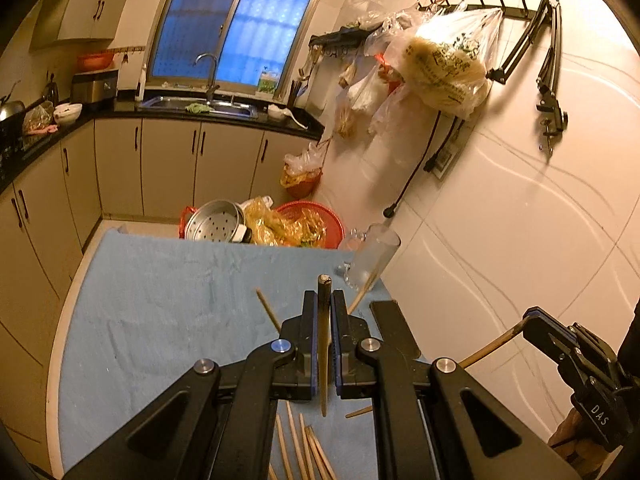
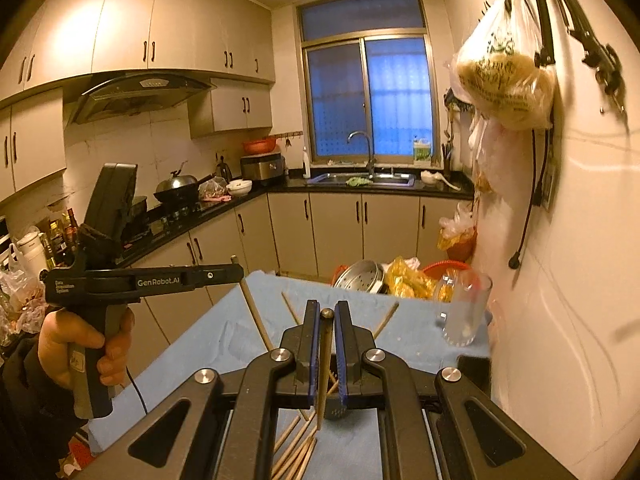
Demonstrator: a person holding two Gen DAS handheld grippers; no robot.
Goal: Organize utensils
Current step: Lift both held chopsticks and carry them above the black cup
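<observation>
My left gripper (image 1: 325,300) is shut on a wooden chopstick (image 1: 323,344) held upright above the blue cloth. My right gripper (image 2: 326,312) is shut on another chopstick (image 2: 325,360), also above the cloth. The right gripper shows in the left wrist view (image 1: 532,320) with its chopstick sticking out. The left gripper shows in the right wrist view (image 2: 236,270) at the left. Several loose chopsticks (image 1: 304,448) lie on the cloth below the grippers; the right wrist view also shows them (image 2: 296,448). A clear glass (image 1: 372,258) with a chopstick in it stands at the table's far right corner.
The table with the blue cloth (image 1: 160,300) stands against the white tiled wall (image 1: 520,220). Beyond its far edge sit a metal steamer pot (image 1: 216,222) and a red basket (image 1: 316,224) with plastic bags. A black flat object (image 1: 394,328) lies near the glass. Bags hang from wall hooks.
</observation>
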